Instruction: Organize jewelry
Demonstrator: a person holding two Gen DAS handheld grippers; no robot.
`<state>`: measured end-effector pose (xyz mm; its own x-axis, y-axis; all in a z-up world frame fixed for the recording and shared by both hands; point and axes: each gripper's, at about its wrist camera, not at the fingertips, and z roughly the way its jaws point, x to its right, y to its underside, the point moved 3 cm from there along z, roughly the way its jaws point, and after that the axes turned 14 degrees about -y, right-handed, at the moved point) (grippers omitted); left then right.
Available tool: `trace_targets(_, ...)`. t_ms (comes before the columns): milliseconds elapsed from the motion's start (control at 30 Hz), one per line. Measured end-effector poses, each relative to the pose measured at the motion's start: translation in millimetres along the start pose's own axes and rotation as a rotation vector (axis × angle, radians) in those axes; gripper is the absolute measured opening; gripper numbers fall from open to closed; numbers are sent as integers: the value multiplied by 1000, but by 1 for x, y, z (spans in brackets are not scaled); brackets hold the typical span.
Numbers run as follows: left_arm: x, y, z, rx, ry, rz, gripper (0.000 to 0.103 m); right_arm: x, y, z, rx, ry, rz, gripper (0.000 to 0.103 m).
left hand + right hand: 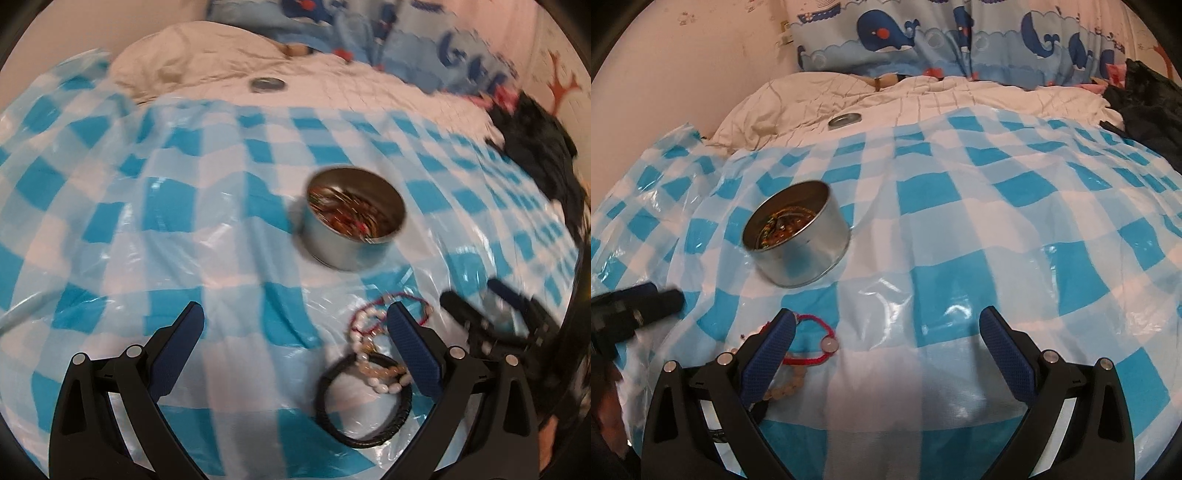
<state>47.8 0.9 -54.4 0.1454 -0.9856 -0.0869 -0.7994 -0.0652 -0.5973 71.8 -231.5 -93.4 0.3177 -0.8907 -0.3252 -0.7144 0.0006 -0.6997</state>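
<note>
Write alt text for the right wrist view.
The open right gripper hovers over a blue-and-white checked plastic sheet spread on a bed. A round metal tin holding beaded jewelry sits ahead to the left, and a red cord bracelet lies by the left finger. The tin's lid rests farther back on the white quilt.

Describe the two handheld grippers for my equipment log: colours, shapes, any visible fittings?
Both match. The left gripper and right gripper each have black plastic arms that fork into a V, with round silver pins at the joints. Each finger ends in a flat, tapered dark blue pad with a fine dotted texture. No cables or markings show.
</note>
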Motion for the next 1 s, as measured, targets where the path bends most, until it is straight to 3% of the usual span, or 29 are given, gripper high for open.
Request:
trace_targets(100, 2, 2, -3, 2, -30, 23, 95, -9, 1, 5, -42, 3, -67, 95)
trace_targets(233, -16, 0, -7, -1, -67, -36, 95, -30, 3, 18, -84, -3, -194, 91)
trace_targets(300, -23, -2, -6, -5, -75, -64, 95, -36, 8, 25, -121, -5, -237, 69)
trace_targets(333, -26, -3, -7, -6, -77, -74, 95, -37, 11, 29, -142, -8, -243, 62)
trace_targets(367, -30, -1, -9, -6, -78, -77, 95, -36, 11, 33, -158, -11, -244, 48)
trace_targets(500, -25, -10, -6, -2, -81, -64, 95, -36, 11, 32, -154, -5, -252, 19)
trace_targets(567, -20, -16, -3, -4, -83, -60, 95, -34, 10, 27, -144, -3, -251, 10)
trace_targets(833, -21, -19, 0, -4, -86, -63, 95, 11, -25, -18, 6, -148, 30, 10)
trace_targets(1000, -8, -18, 2, -8, -46, -21, 95, 27, -32, -25, 31, -204, 132, 10)
